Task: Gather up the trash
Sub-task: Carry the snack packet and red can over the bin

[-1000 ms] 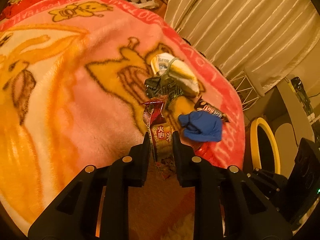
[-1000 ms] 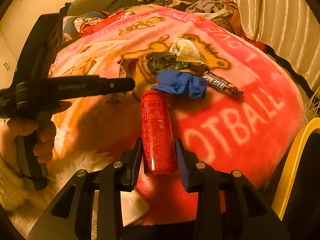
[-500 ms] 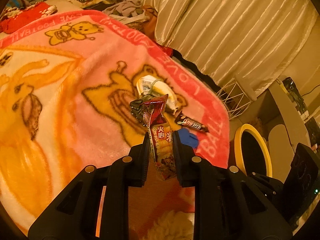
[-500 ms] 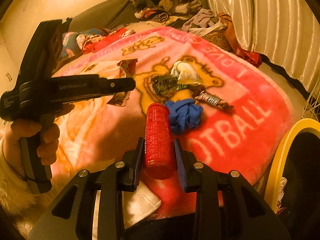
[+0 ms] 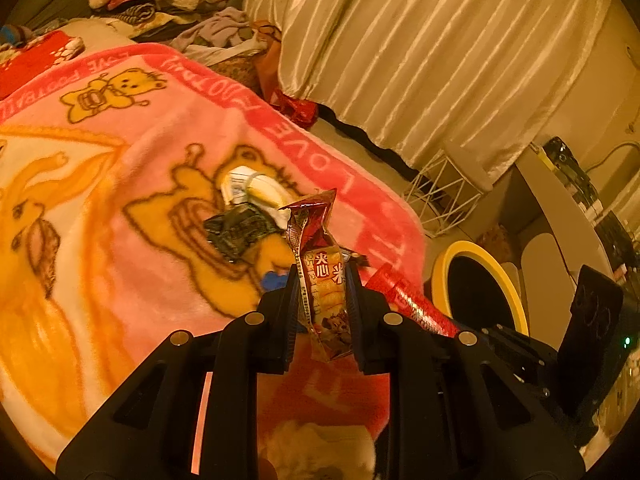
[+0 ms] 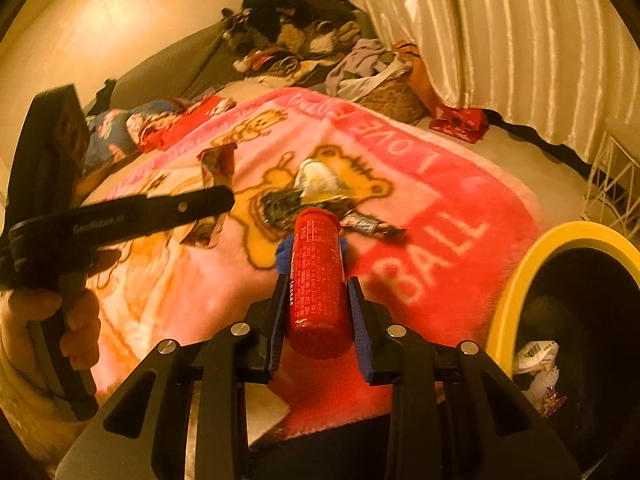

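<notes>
Two-handed trash collection over a bed, mid-carry. The left gripper (image 5: 322,304) pinches an upright snack wrapper (image 5: 320,264), its pads pressed on the printed lower half while the torn top sticks out beyond the fingertips. The right gripper (image 6: 318,312) is clamped around a red cylindrical tube (image 6: 318,272), held lengthwise between the jaws and pointing away from the camera. Both items hang clear of the pink blanket (image 5: 120,152).

In the right wrist view, the yellow-rimmed bin (image 6: 516,276) stands at about 3 o'clock from the tube, just off the bed's edge, with scraps already visible inside. In the left wrist view the same bin lies at roughly 3 o'clock from the wrapper.

Left on the blanket, toward 12 o'clock from the tube, are a white crumpled pack (image 6: 316,176), a dark foil wrapper (image 6: 280,206), a candy bar wrapper (image 6: 368,224) and a blue crumpled item (image 6: 285,256), partly hidden behind the tube.

The step in hand appears to be the transfer of two picked items. The next move likely calls for bringing each gripper over the bin's mouth before releasing, then returning for the remaining pieces.
</notes>
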`<move>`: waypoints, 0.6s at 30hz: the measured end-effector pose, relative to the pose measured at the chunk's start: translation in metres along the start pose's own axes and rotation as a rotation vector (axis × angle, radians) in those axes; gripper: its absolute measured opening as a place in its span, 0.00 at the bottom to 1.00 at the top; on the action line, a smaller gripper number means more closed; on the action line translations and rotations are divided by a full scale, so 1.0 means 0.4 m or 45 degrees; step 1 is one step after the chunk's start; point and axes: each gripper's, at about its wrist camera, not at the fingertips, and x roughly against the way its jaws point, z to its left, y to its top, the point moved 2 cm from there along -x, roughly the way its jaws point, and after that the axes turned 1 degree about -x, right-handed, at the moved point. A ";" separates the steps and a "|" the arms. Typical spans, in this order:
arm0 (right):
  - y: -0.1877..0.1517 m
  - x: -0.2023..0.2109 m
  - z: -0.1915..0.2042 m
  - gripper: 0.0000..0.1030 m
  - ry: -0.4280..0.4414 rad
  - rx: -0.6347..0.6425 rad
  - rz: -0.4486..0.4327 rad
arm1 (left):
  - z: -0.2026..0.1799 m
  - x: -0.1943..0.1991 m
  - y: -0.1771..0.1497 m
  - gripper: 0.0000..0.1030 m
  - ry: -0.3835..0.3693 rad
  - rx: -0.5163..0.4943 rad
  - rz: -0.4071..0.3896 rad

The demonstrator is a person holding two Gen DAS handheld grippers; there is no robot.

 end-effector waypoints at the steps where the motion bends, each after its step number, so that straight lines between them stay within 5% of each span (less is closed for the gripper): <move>1: 0.001 0.002 -0.008 0.27 -0.003 -0.010 -0.006 | -0.007 -0.001 -0.001 0.16 -0.004 -0.006 0.001; 18: -0.003 0.094 -0.116 0.27 -0.083 -0.174 -0.122 | -0.132 -0.030 -0.006 0.16 -0.080 -0.130 0.026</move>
